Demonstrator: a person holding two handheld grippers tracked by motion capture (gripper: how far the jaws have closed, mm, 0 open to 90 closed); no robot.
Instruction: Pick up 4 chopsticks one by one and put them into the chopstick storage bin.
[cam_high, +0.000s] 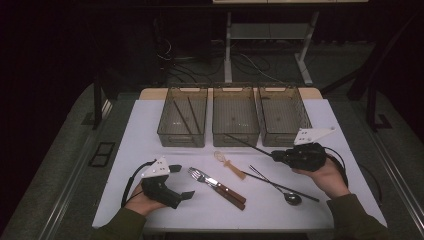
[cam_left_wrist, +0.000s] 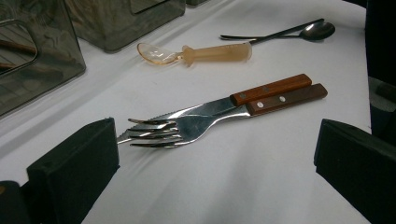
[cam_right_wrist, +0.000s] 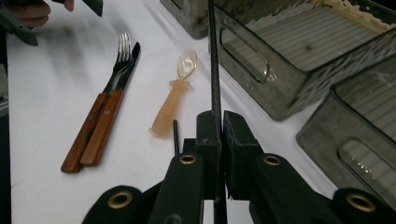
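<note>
Jaws of the right gripper (cam_right_wrist: 216, 135) pinch a thin black chopstick (cam_high: 248, 146) lifted above the white worktop (cam_high: 135, 145) before the smoky plastic bins (cam_high: 235, 118), likely bound for the leftmost, while the left gripper (cam_left_wrist: 215, 158) waits wide open.

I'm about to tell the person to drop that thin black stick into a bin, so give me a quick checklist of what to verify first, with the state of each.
1. Grip: right gripper shut on the thin black chopstick: ok.
2. Chopstick lifted off the white table, tip by the middle clear plastic bin: ok.
3. Left clear plastic bin already holds two dark sticks, so it looks like the target: ok.
4. Left gripper open, holding nothing, low near the wooden-handled fork and knife: ok.
5. Second black chopstick and dark metal spoon lie on the table: ok.
6. Held chopstick's tilt inside the jaws: cannot tell.
</note>
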